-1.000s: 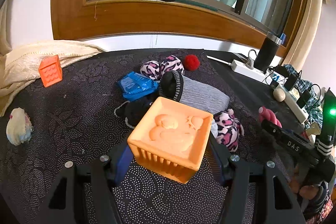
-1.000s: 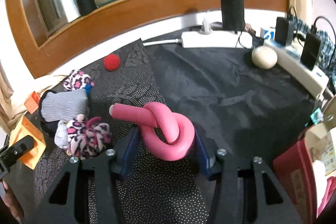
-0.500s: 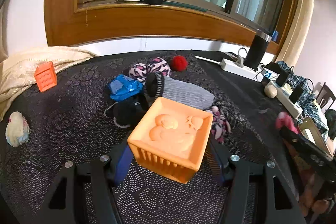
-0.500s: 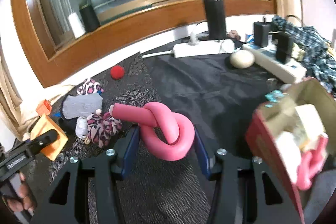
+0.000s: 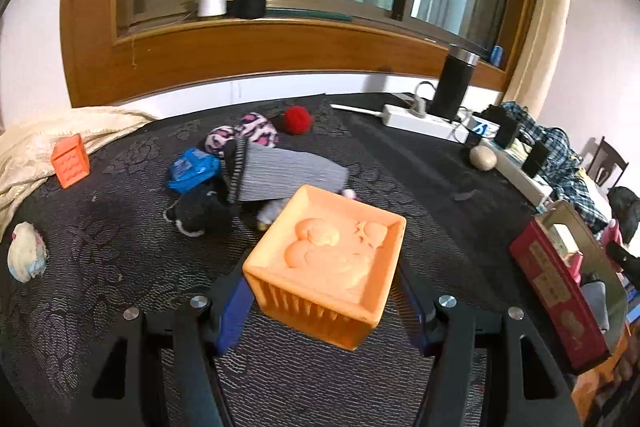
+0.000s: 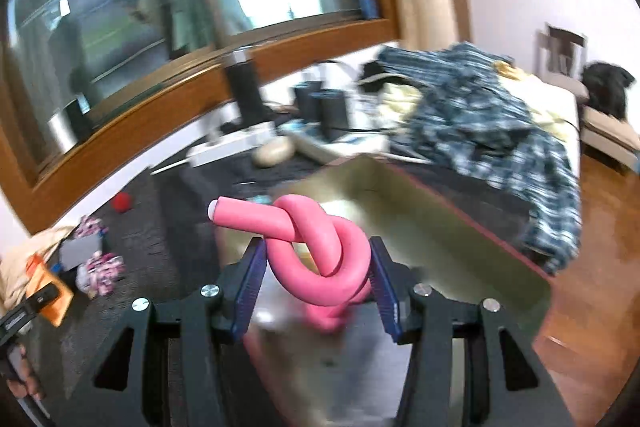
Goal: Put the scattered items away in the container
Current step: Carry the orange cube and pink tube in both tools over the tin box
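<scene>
Both grippers are loaded: the left gripper (image 5: 326,301) has its fingers (image 5: 234,309) clamped on the big orange cube (image 5: 326,263), held up over the dark patterned bench (image 5: 100,287), with the red box (image 5: 560,291) off to its right at the bench edge. Over on the other side, the right gripper (image 6: 316,277) is squeezing a knotted pink foam tube (image 6: 316,251) right above the open box (image 6: 420,219), though that view is pretty blurry. Plenty still scattered behind the cube: a grey sock (image 5: 280,175), blue toy (image 5: 192,169), red pompom (image 5: 297,119) and a small orange cube (image 5: 70,161).
</scene>
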Available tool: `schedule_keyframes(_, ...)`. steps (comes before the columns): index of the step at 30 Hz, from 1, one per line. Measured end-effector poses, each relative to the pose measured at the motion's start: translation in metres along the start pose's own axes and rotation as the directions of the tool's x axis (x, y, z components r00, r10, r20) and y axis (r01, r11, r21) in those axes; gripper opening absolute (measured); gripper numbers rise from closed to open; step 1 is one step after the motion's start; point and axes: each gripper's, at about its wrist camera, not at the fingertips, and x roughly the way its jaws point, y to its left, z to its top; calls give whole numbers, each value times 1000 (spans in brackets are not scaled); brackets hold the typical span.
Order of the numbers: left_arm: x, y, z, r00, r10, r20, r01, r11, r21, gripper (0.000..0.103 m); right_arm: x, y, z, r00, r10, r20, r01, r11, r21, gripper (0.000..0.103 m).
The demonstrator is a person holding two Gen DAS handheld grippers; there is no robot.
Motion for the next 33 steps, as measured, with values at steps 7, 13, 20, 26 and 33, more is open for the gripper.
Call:
schedule_keyframes(7, -9, -31, -3, 999, -36, 7, 36, 999, 27, 65, -4, -38, 3, 1000, 1, -12, 0, 997, 79, 58)
schedule_keyframes(13, -13, -58, -5, 998, -61, 8, 60, 996, 60, 65, -9, -51, 1, 1000, 27, 5, -27, 993, 111, 72)
schedule_keyframes(20, -14, -88, -5, 996, -88, 0, 88, 991, 102, 65, -12, -62, -3, 999, 23, 22, -26, 991, 130, 72)
schedule_keyframes(26, -12, -121, -7, 992, -122, -18, 123, 981, 150, 65, -14, -71, -3, 999, 21, 36, -26, 989, 146, 72)
schedule_keyframes(33, -11, -174, -3, 982, -189, -28, 190, 956, 222, 65, -20, -84, 0, 998, 10, 59, -19, 985, 170, 72)
